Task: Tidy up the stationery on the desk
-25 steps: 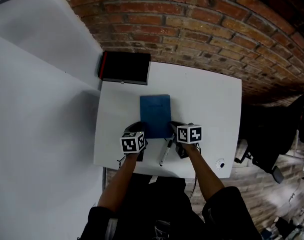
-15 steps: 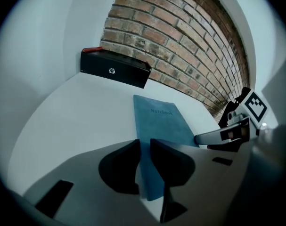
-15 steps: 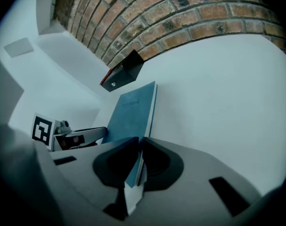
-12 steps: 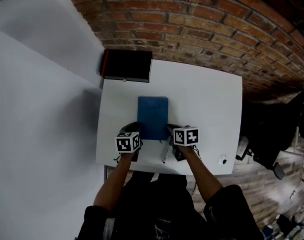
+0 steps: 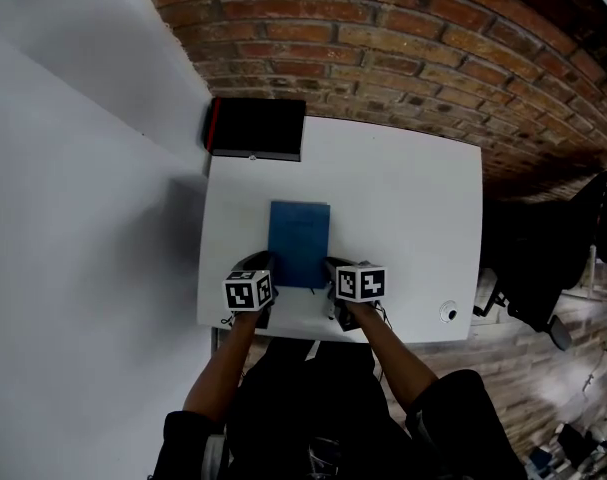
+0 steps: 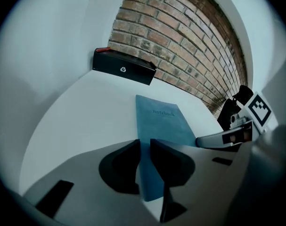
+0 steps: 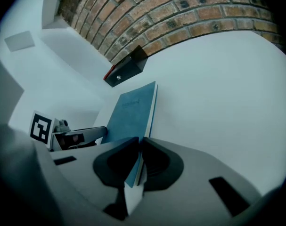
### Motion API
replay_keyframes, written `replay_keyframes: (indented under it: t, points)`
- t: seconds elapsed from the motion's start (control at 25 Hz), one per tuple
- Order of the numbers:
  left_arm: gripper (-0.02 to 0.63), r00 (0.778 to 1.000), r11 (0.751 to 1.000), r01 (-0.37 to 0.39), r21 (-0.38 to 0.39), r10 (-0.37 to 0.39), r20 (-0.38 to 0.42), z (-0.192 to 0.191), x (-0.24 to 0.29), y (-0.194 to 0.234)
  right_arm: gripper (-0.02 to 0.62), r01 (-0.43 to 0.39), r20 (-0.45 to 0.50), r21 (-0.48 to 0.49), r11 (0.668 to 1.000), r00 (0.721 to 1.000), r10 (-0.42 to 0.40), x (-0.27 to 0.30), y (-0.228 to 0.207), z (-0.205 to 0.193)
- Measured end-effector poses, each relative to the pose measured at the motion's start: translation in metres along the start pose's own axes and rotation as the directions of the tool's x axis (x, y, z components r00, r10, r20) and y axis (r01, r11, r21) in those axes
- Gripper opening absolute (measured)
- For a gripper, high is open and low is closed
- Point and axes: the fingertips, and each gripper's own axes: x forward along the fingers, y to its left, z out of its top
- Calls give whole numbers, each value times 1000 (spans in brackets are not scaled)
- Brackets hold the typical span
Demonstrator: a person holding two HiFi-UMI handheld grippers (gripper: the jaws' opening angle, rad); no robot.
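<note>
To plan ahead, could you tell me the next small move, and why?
Probably lift the notebook slightly: the left gripper clamps one near corner, and the right gripper, its jaws just closed further, pinches the other; both grips look set.

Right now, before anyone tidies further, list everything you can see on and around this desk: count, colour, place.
desk: one, white, against the brick wall.
brick wall: one, red-brown, behind the desk.
notebook: one, blue, near edge of desk, between the grippers.
box: one, black with red end, at desk's far left corner.
round object: one, small, white, desk's near right corner.
left gripper: one, grey, shut on notebook's near left corner.
right gripper: one, grey, jaws just been closing, shut on notebook's near right corner.
</note>
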Motion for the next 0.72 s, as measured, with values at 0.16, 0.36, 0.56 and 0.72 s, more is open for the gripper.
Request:
replay_keyframes:
  t: [0.16, 0.36, 0.56, 0.72]
  points:
    - [80, 1000, 1000, -1, 8, 1, -6, -7, -7, 3, 43, 10, -6, 0, 1000, 1000, -10, 0, 5, -7]
    - [80, 1000, 1000, -2, 1, 2, -7, -15, -13, 9, 43, 13, -16, -2, 1000, 1000, -13, 3, 13, -17]
    - [80, 1000, 1000, -2, 5, 3, -15, -23, -19, 12, 43, 26, -33, -3, 1000, 999, -27, 3, 16, -28]
    - [81, 1000, 1000, -4, -2, 4, -11, -24, -18, 14, 43, 50, -33, -22, 998, 998, -51, 5, 16, -28]
